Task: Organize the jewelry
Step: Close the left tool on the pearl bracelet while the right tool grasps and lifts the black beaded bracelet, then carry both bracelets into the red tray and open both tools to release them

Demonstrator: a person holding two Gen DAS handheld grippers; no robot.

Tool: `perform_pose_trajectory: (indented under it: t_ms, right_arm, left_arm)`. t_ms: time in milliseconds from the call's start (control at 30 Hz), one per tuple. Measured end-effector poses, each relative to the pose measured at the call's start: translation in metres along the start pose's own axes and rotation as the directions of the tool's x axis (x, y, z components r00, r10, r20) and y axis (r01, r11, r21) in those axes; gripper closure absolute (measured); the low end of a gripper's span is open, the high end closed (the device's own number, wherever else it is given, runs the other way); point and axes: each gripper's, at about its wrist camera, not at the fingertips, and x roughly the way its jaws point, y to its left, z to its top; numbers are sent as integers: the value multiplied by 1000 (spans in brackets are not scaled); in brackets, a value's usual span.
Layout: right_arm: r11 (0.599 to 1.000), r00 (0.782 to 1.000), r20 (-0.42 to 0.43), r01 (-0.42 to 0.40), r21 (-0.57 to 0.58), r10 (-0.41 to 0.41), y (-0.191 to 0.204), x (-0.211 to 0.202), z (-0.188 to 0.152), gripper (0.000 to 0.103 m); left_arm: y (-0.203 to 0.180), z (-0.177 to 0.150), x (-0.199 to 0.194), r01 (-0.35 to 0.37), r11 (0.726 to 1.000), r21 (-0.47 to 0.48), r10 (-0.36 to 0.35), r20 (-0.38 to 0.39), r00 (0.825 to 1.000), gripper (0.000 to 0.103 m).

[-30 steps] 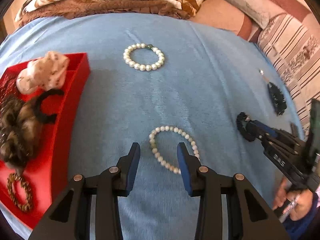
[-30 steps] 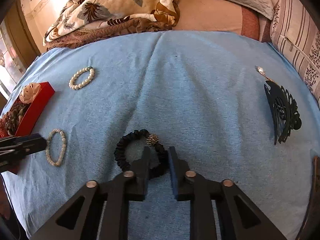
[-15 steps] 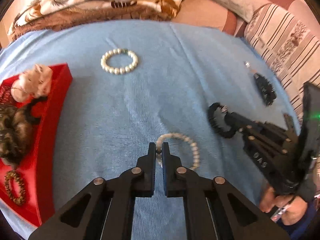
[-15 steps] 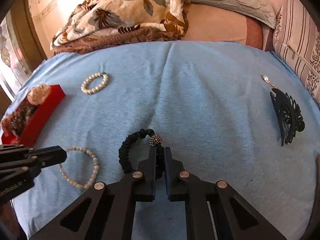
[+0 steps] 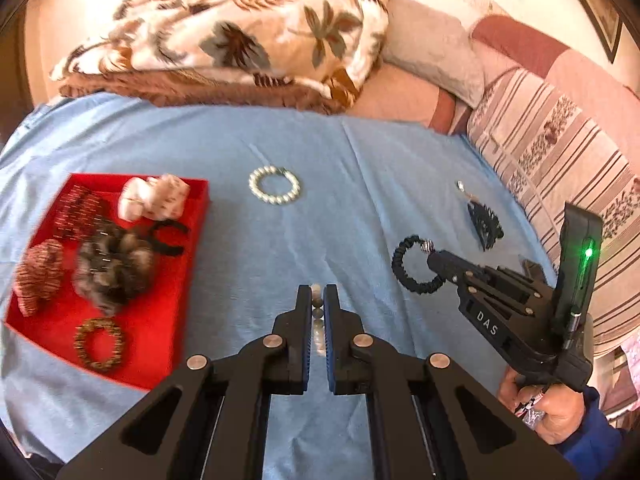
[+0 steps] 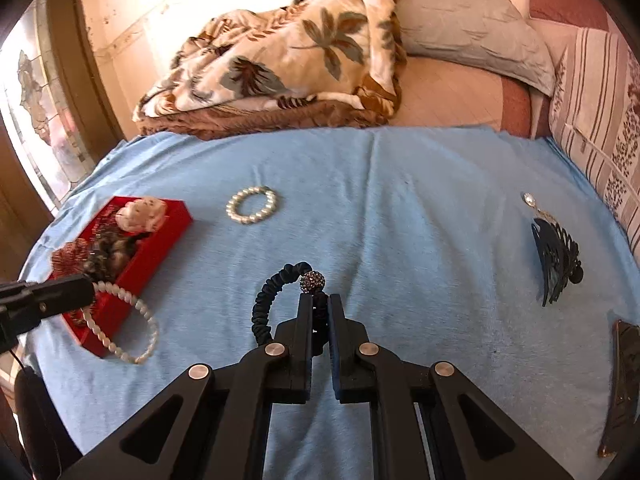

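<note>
Right wrist view: right gripper [image 6: 319, 312] clenched on black coiled hair tie [image 6: 276, 296], lifted beside open red cardboard tray [image 6: 168, 222]; left gripper [image 5: 318, 304] pinches white pearl-bead bracelet [image 6: 128, 328] above tray's near edge, probably for dropping in.

Both wrist cams look down-fwd, close over blue cloth [image 5: 280, 152], sharing red tray [image 6: 160, 240].

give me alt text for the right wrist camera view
The right gripper, jaws shut, holds a black scrunchie above a blue bedsheet. At left, the left gripper dangles a pearl bracelet near a red tray; another pearl bracelet lies beyond.
</note>
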Motion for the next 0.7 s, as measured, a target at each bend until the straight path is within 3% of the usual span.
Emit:
perform_pose_trajectory:
  t_ms: [367,700]
  right_arm:
    - [995,997,14,-74,-71,75,53,-16,10,95]
    - [977,991,0,-134,-167,136,114,-5,28,95]
  left_arm:
    - [83,7,-59,-119,989,-87,126,80,989,98]
    - [174,6,-54,-209,948,-241,227,48,973,98]
